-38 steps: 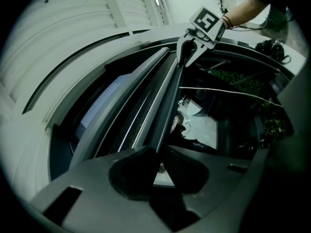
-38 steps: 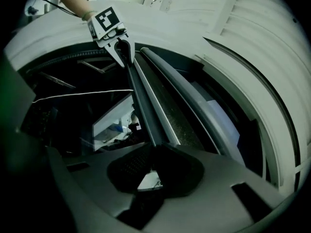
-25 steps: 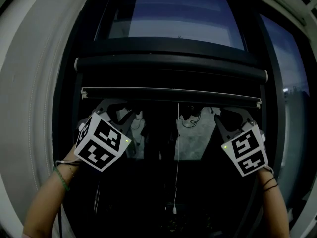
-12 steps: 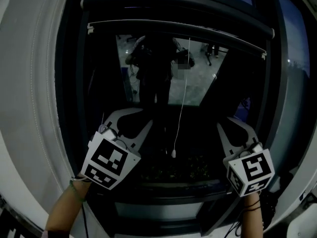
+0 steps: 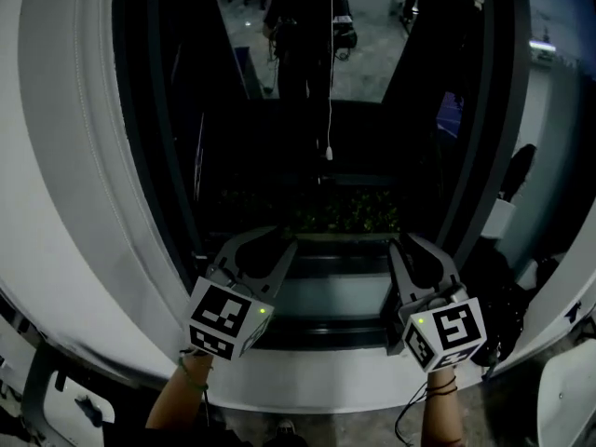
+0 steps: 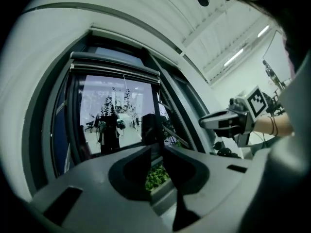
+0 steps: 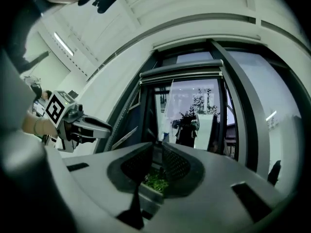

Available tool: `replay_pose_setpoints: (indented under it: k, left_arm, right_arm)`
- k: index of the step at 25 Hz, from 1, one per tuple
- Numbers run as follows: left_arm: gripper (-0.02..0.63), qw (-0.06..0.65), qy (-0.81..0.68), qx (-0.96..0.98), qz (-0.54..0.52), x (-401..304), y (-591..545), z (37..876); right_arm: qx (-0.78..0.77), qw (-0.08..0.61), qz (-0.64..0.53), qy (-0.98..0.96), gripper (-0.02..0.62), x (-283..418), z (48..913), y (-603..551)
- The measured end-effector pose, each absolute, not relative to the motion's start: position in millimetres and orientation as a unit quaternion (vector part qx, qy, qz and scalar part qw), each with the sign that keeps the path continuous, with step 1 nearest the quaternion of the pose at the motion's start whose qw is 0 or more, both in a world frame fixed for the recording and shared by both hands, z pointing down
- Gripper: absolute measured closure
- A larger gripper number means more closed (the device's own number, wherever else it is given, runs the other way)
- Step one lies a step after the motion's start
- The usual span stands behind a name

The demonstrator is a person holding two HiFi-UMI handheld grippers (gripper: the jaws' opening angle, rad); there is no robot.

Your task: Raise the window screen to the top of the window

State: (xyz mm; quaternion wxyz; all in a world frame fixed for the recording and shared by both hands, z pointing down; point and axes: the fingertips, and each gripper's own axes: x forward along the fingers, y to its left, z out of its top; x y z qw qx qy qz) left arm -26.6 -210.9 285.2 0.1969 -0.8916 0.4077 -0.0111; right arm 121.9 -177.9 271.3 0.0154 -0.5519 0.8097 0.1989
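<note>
Head view is showing both grippers low, near the window sill [image 5: 326, 298], and both are pointing toward the glass. The left gripper [image 5: 275, 242] and the right gripper [image 5: 410, 244] are well apart from each other and are touching nothing.

In the left gripper view, the jaws of the left gripper [image 6: 154, 147] are standing a little apart with a narrow gap. Nothing is sitting in that gap; only the green plants [image 6: 156, 176] outside are showing through it. In the right gripper view, the jaws of the right gripper [image 7: 155, 147] are standing the same way, also empty.

The window screen [image 7: 182, 72] is sitting rolled up at the top of the window opening, well above the 2 grippers. Its thin pull cord [image 5: 331, 82] is hanging free in the middle of the glass. I am judging that the raising is practically finished.

What could be going wrong now: if the screen is working on a spring and is not caught at the top, it could be sliding down again. Both grippers are too low and too empty to stop it. The loose cord could also be catching on a jaw.
</note>
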Motion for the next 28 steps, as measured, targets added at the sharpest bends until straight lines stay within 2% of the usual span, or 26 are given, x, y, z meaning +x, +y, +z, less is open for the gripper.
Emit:
replay_pose_setpoints:
  k: [13, 21, 28]
  left_arm:
    - [0.526, 0.040, 0.442, -0.895, -0.035, 15.0, -27.9, 430.3]
    - [0.526, -0.041, 0.463, -0.885, -0.026, -25.4, 32.0, 483.8]
    - [0.526, -0.072, 0.458, -0.885, -0.042, -81.5, 82.5, 517.3]
  right_arm:
    - [-0.491, -0.002, 0.085, 0.867, 0.532, 99.4, 405.7, -25.5]
    - [-0.476, -0.001, 0.015, 0.880, 0.532, 46.2, 459.2, 31.0]
    - [-0.481, -0.005, -0.014, 0.876, 0.532, -18.0, 483.1, 75.9]
